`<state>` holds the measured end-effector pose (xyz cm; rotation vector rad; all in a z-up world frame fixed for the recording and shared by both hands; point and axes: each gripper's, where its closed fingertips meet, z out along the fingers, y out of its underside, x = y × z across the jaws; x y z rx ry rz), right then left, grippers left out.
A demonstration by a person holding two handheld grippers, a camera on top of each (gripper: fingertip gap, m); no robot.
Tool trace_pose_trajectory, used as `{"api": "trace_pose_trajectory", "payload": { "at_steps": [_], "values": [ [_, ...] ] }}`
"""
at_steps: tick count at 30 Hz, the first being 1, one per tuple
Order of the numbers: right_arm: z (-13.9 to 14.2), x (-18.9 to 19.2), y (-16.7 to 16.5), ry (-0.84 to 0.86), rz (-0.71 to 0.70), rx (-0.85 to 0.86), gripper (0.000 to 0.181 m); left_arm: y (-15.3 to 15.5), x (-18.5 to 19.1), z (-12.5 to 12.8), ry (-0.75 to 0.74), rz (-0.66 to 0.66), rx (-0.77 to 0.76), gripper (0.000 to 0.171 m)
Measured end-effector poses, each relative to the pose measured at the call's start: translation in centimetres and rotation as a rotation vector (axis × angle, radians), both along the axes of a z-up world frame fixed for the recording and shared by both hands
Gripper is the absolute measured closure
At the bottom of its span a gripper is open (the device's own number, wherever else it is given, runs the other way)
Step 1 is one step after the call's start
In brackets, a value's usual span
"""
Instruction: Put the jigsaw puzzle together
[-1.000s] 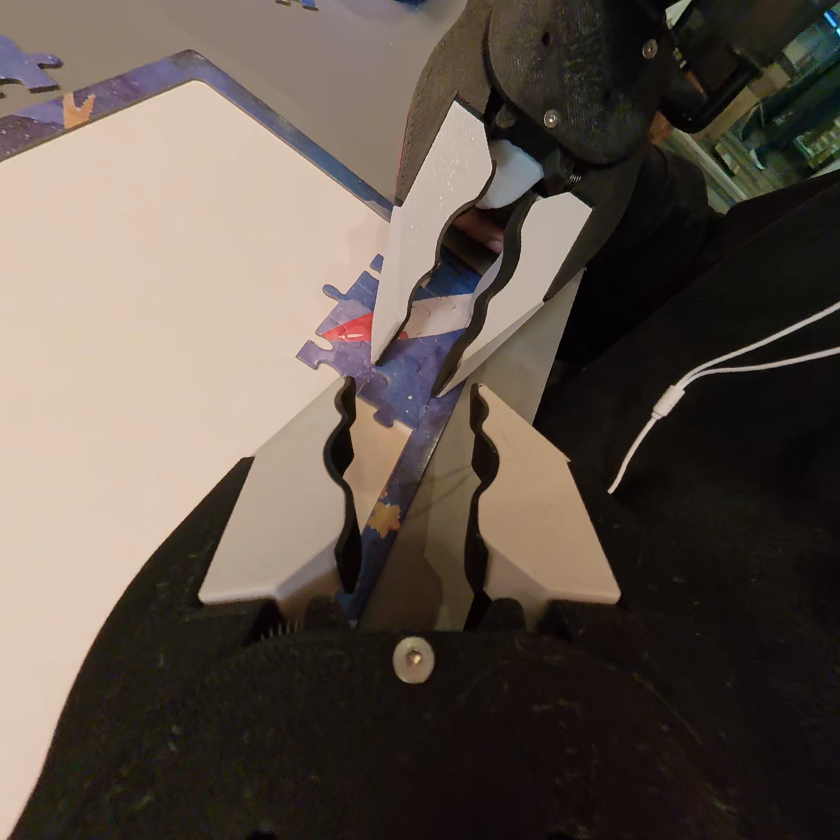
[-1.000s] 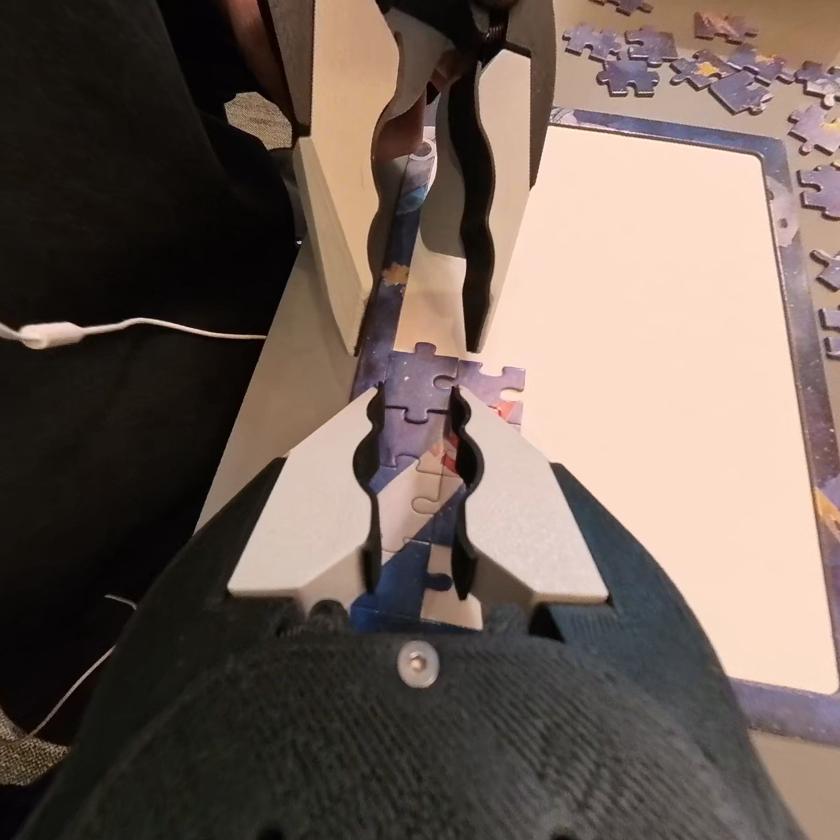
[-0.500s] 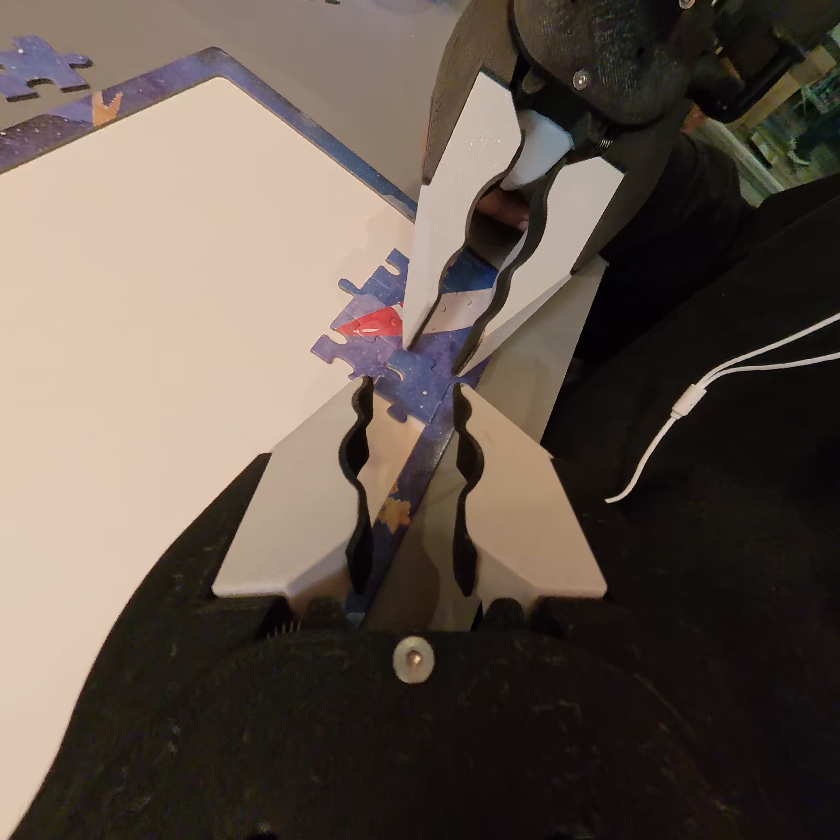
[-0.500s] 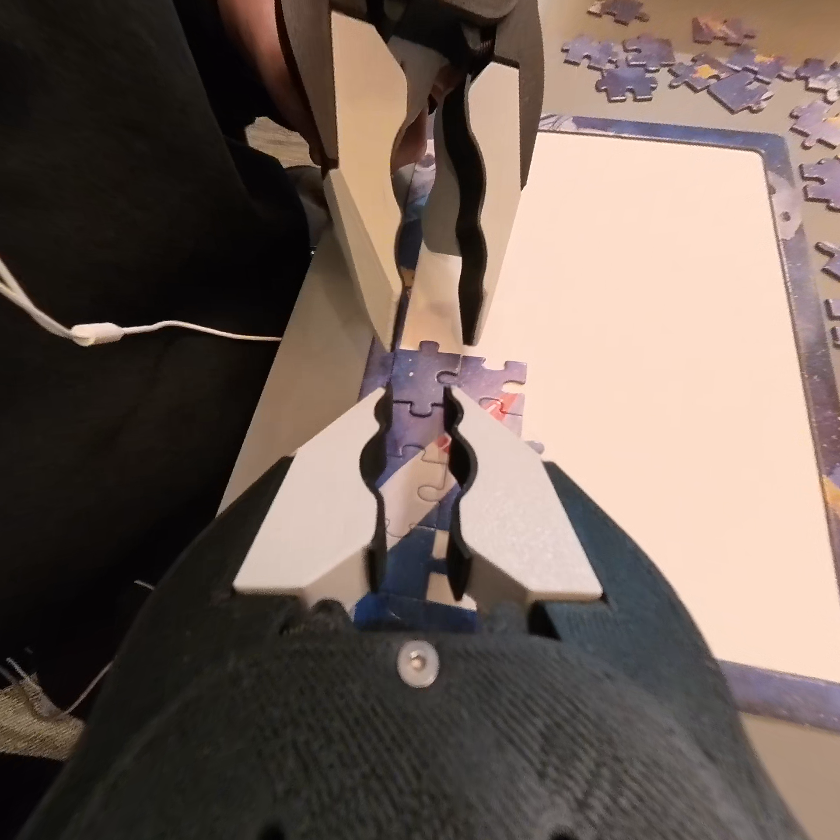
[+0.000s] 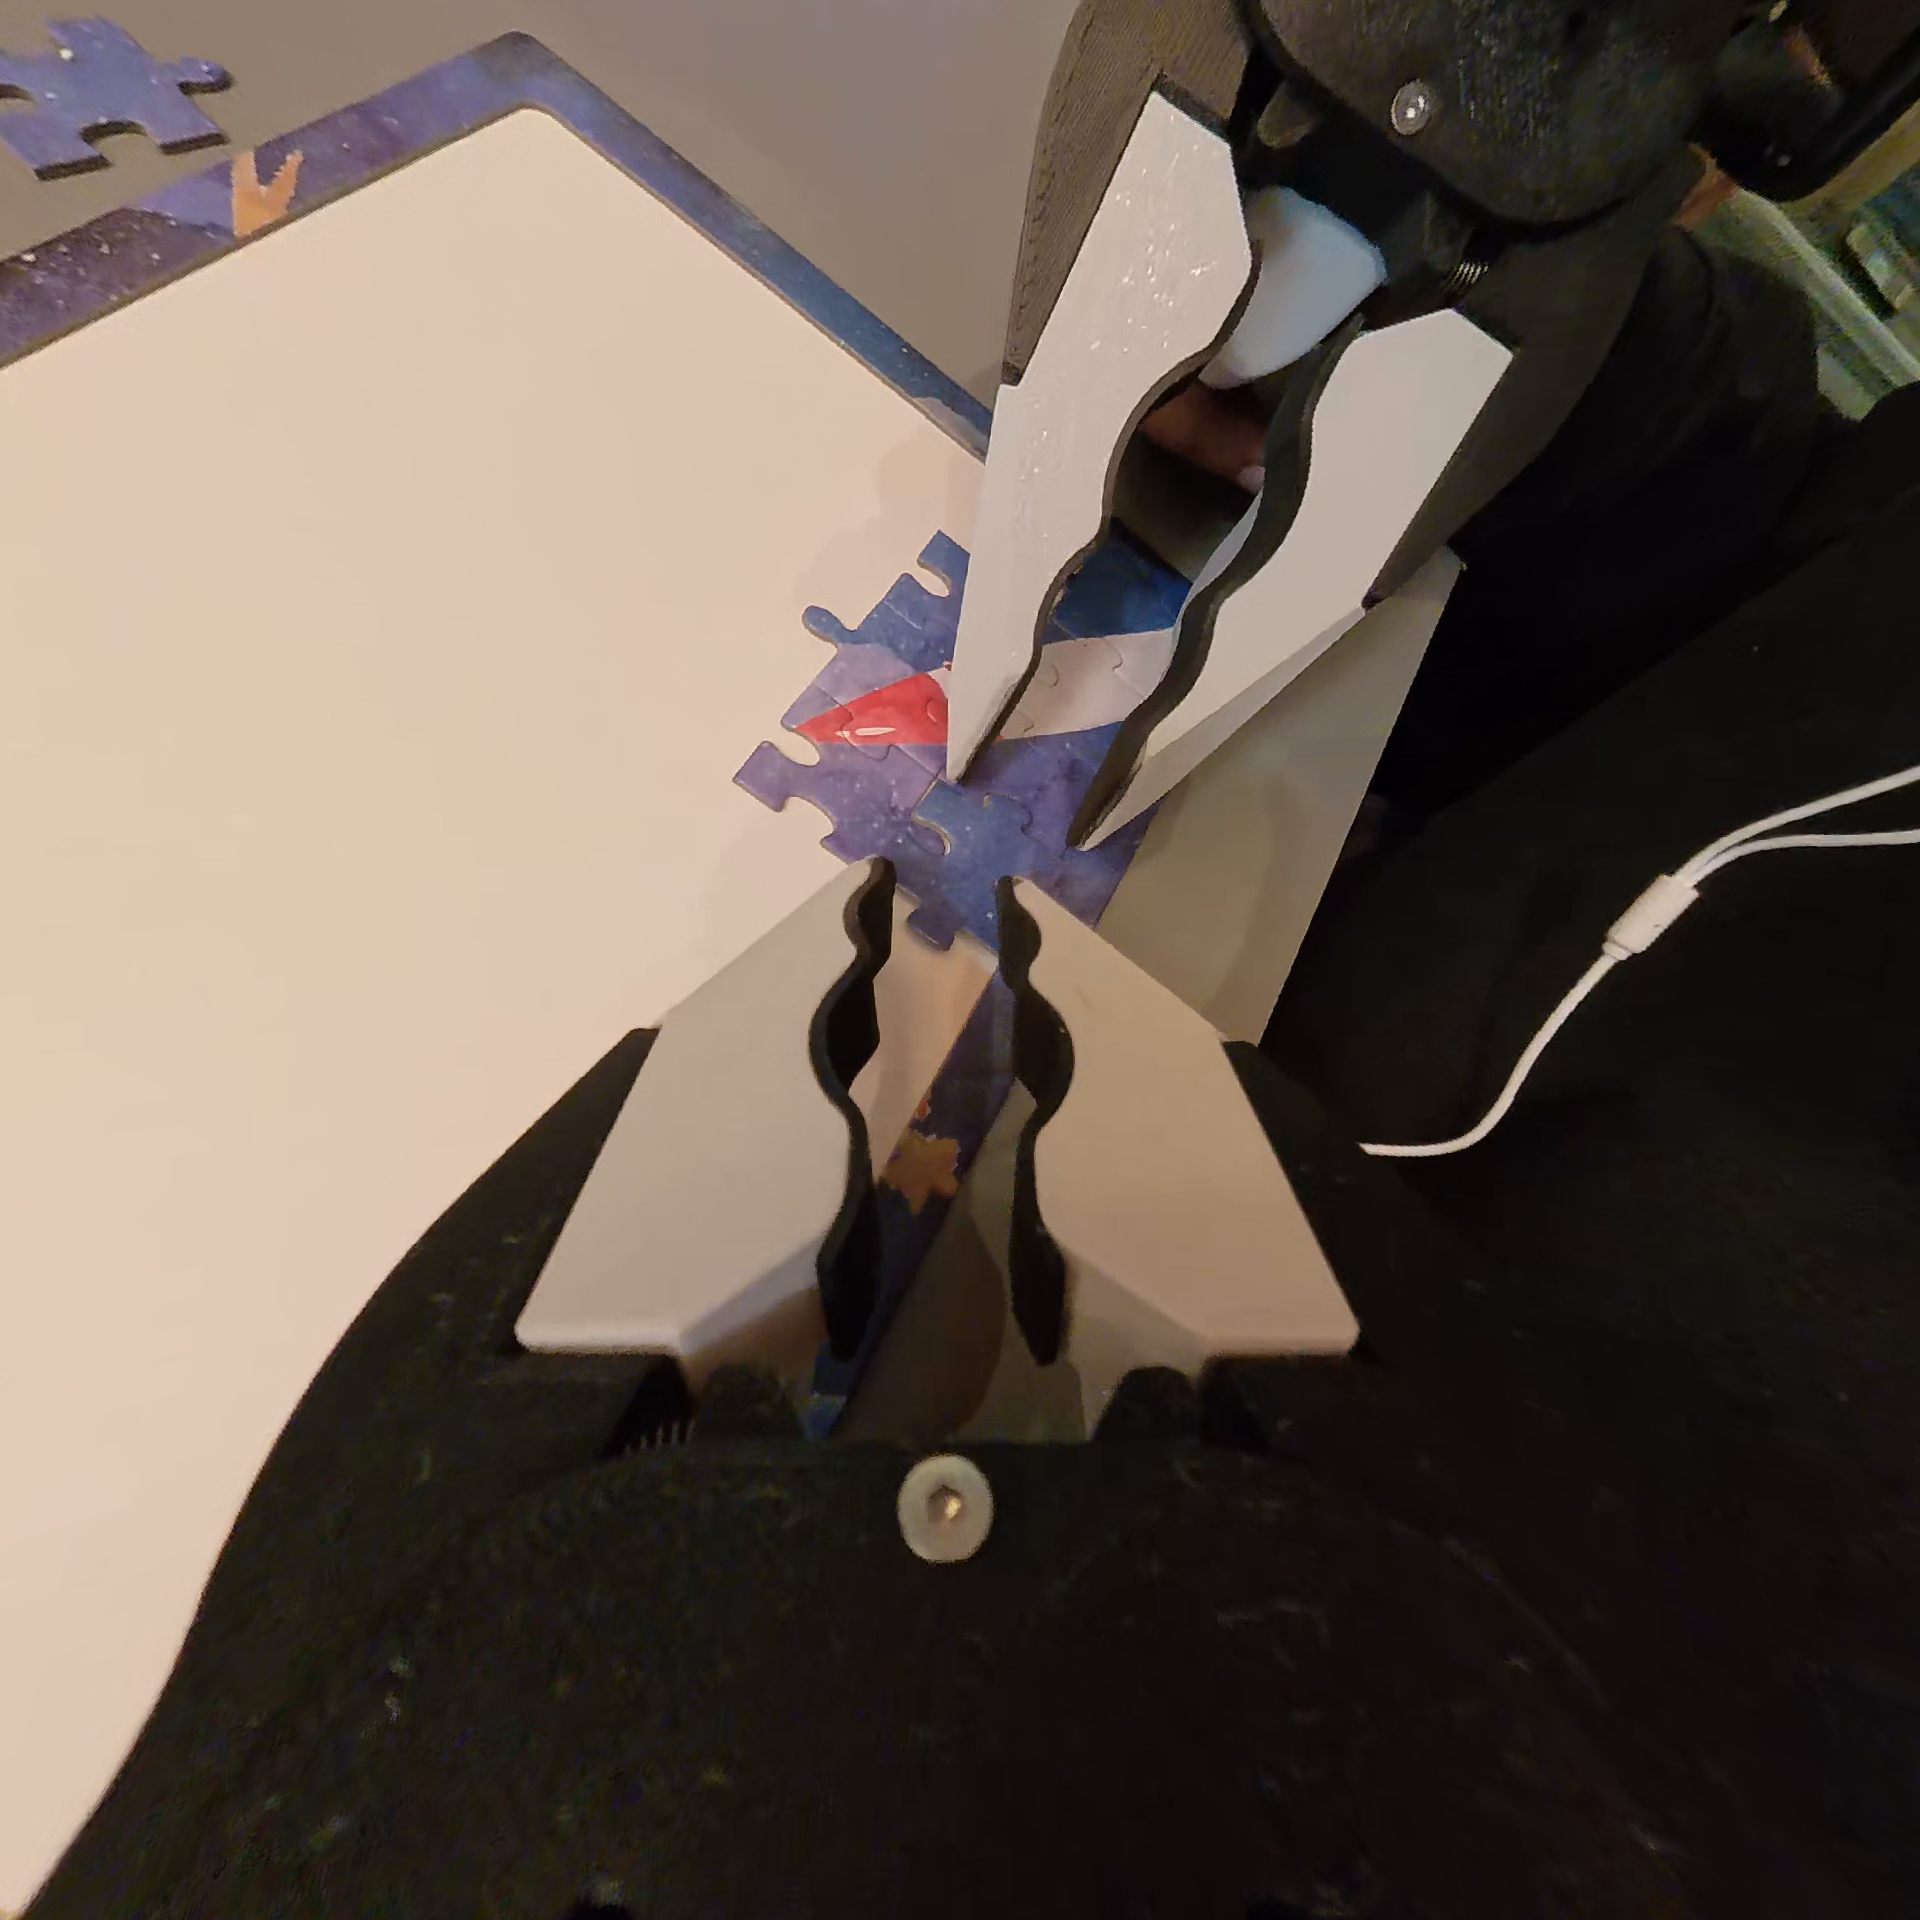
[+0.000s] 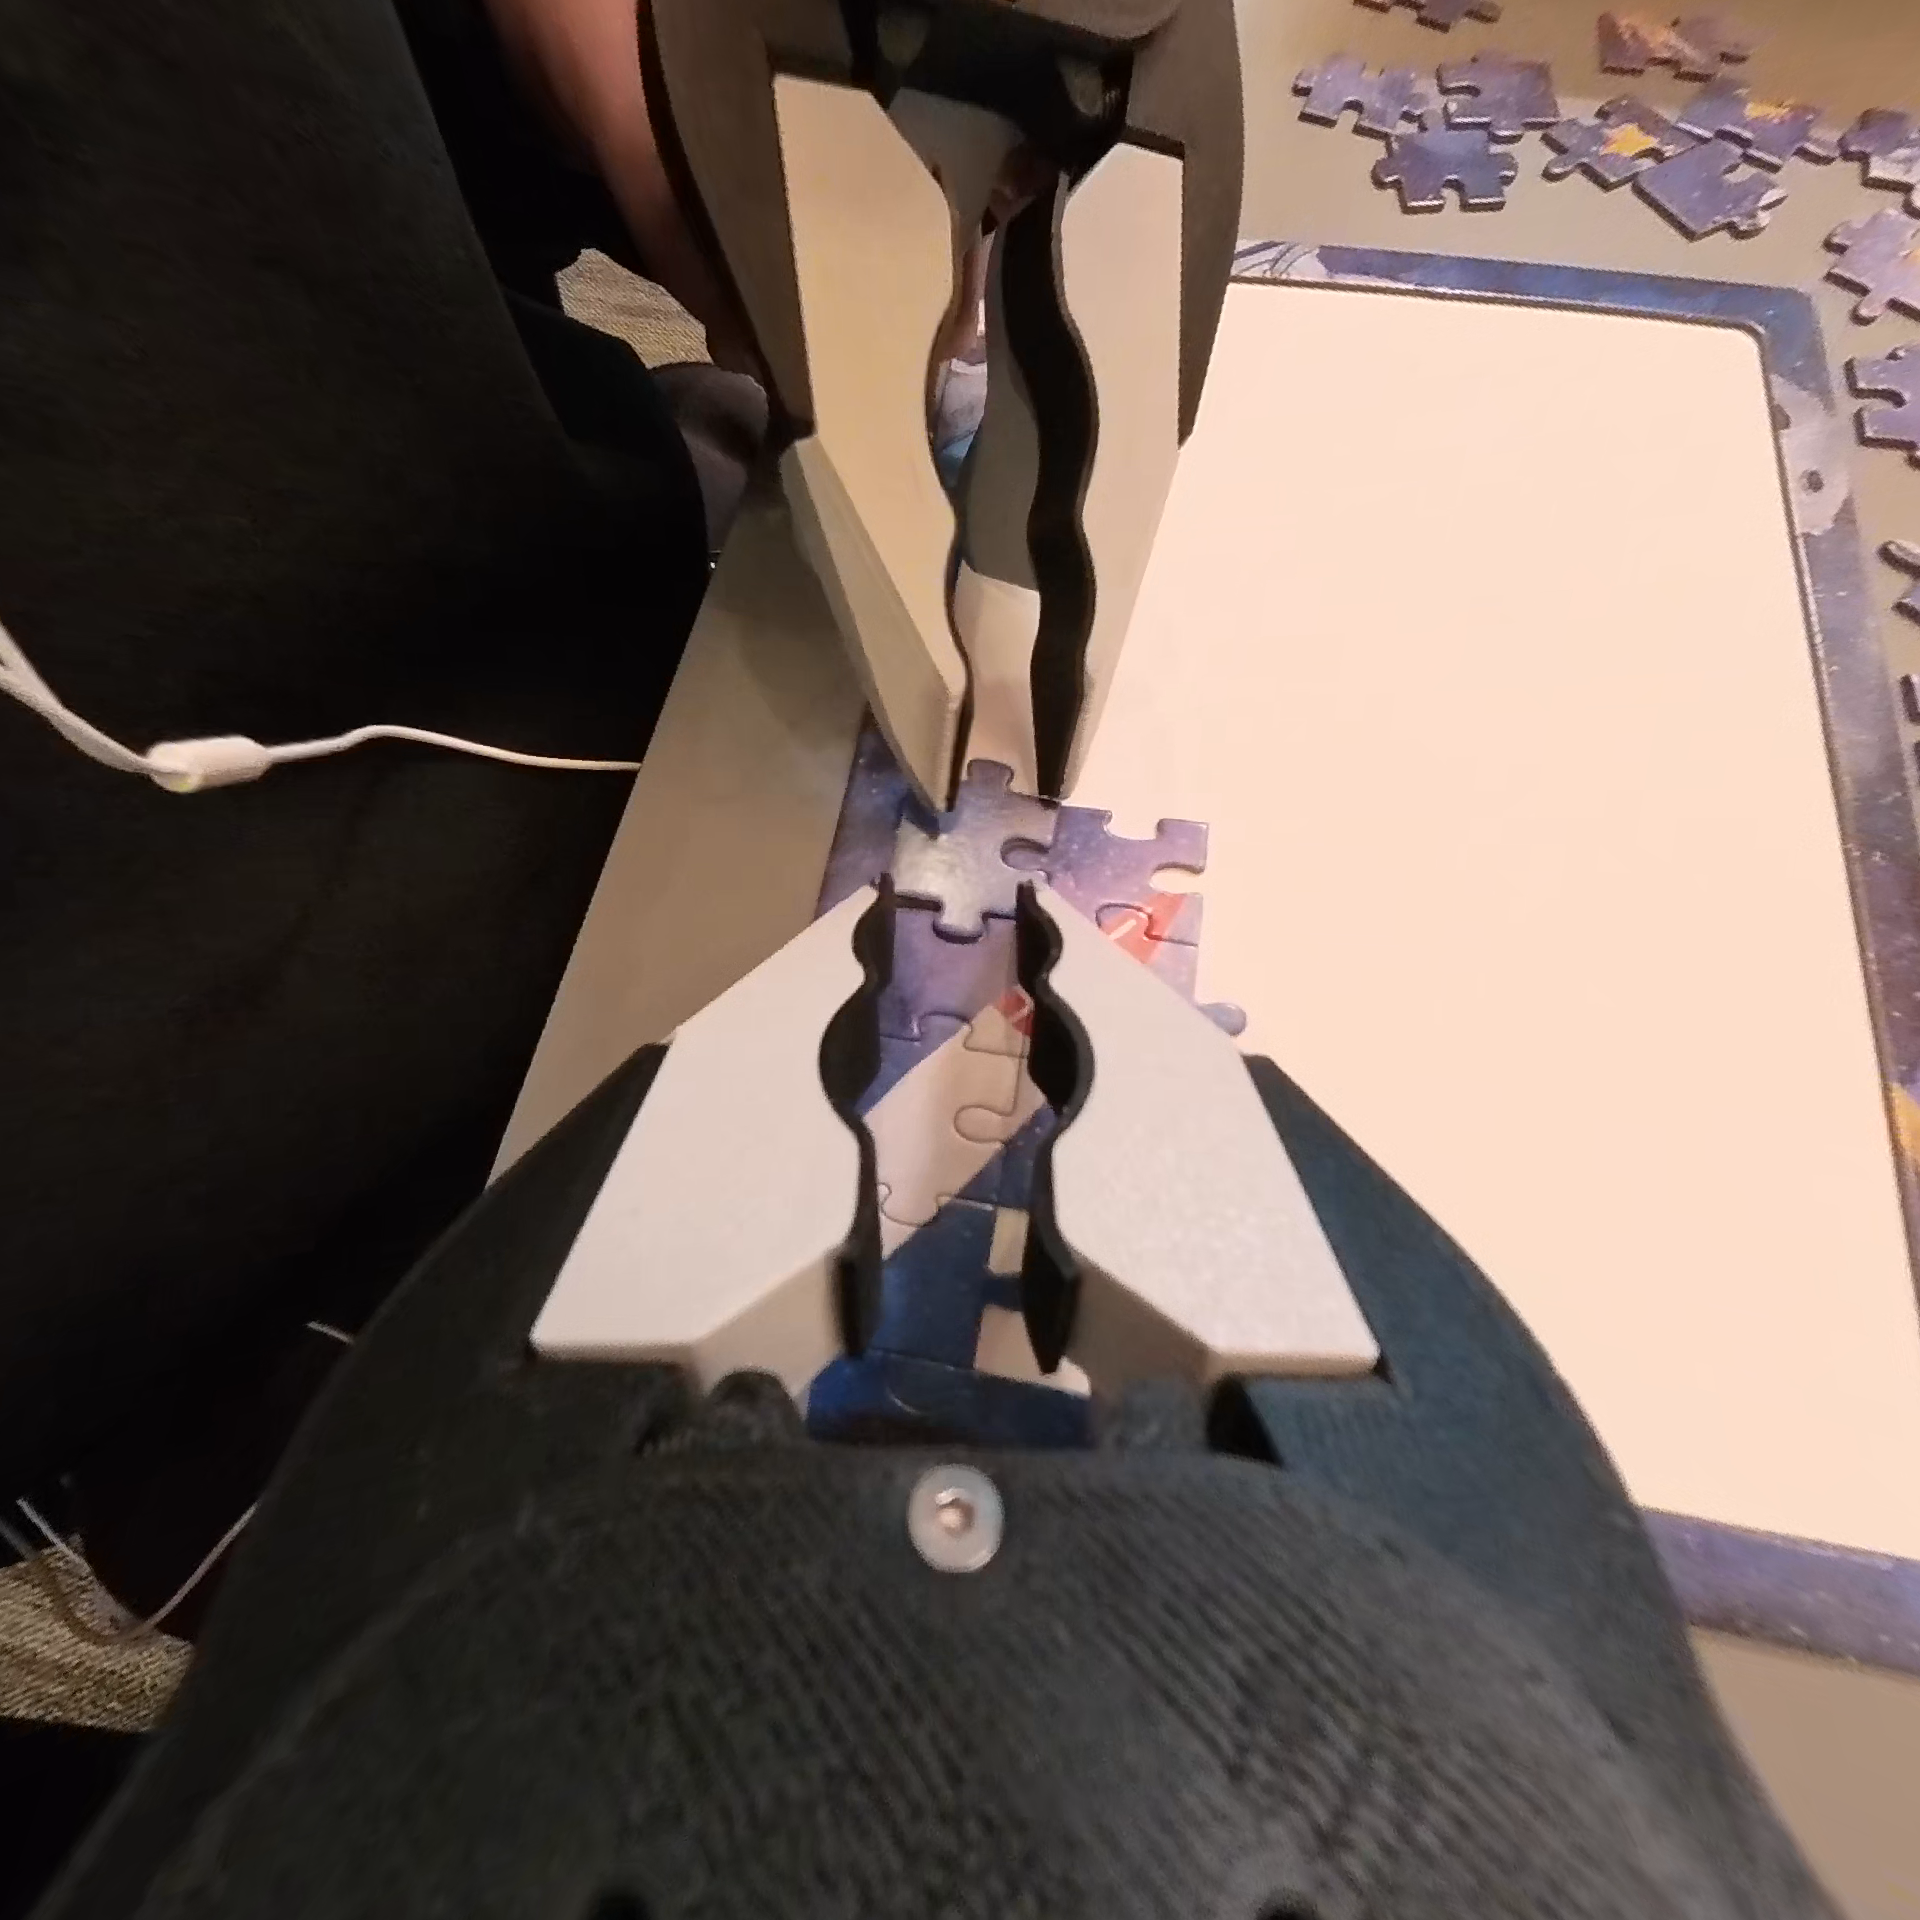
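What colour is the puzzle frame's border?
The frame border is dark blue-purple with small yellow marks; the right wrist view shows it best.

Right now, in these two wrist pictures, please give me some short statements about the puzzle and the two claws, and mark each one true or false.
1. Both the left claw and the right claw stand open with nothing between the fingers. True.
2. The puzzle tray is almost full of pieces. False: only a small joined patch lies along one edge; the rest of the tray is bare.
3. Loose puzzle pieces lie on the table outside the tray. True.
4. The two claws point at opposite ends of the tray. False: their tips come close together over the joined patch.
5. The joined patch shows a red shape. True.
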<state>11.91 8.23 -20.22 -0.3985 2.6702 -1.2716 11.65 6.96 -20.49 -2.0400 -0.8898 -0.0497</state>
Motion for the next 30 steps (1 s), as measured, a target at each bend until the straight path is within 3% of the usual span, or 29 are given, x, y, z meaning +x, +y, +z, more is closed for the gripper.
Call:
{"api": "trace_pose_trajectory", "payload": {
  "at_steps": [7,30],
  "values": [
    [-0.03,0.22,0.34,0.000,0.009,0.015,0.161,0.08,0.13,-0.45,0.021,-0.015,-0.056,0.159],
    [0.25,-0.30,0.50,0.050,-0.012,-0.003,0.160,-0.46,0.06,-0.08,0.055,0.005,-0.057,0.151]
  ]
}}
